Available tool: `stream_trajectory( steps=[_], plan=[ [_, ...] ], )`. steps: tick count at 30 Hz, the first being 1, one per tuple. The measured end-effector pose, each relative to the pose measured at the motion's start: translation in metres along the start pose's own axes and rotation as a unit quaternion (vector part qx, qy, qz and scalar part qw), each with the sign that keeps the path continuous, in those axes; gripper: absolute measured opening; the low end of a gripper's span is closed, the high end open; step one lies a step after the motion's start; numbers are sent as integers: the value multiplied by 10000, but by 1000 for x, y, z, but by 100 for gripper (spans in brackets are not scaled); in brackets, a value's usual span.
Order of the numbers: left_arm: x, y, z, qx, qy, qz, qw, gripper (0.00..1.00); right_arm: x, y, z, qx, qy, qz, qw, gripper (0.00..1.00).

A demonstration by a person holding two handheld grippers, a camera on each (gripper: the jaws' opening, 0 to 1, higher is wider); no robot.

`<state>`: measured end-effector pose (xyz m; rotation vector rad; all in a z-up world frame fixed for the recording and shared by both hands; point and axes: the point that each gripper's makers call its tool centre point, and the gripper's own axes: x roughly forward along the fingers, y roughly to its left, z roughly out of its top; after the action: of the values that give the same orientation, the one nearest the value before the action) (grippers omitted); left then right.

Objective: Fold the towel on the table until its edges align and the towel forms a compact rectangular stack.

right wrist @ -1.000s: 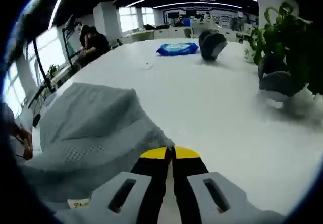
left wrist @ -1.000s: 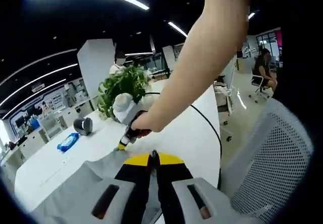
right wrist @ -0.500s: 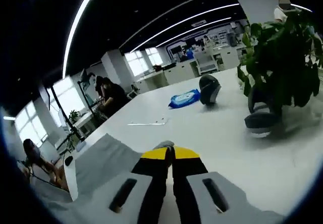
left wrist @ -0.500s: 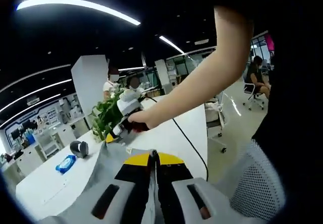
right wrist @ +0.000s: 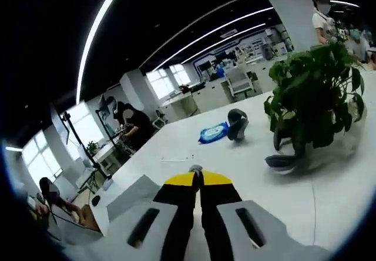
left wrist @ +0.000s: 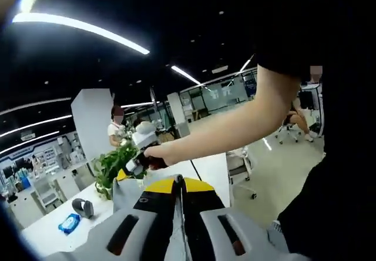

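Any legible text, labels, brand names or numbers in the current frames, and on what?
None can be read.
Blue packet on the white table: its pale print is too blurred to read.
Far wall displays: too small to read.
Grey towel, both grippers: no text visible.
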<state>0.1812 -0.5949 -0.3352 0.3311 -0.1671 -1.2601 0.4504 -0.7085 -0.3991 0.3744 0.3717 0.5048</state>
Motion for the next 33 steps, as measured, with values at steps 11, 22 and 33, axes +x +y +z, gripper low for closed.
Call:
stream_trajectory(
  steps=[11,22,33],
  plan=[
    [15,-1,37,419,-309,-133,9986,4,-20,7,65,-480,-252,70,9985,0],
    [41,-3,58,986,-380,-240,9941,4,-22,12,106,-672,-391,107,9969,0],
    [13,27,56,1050,-523,348,9925,4,-4,29,104,-613,-326,64,9976,0]
  ],
)
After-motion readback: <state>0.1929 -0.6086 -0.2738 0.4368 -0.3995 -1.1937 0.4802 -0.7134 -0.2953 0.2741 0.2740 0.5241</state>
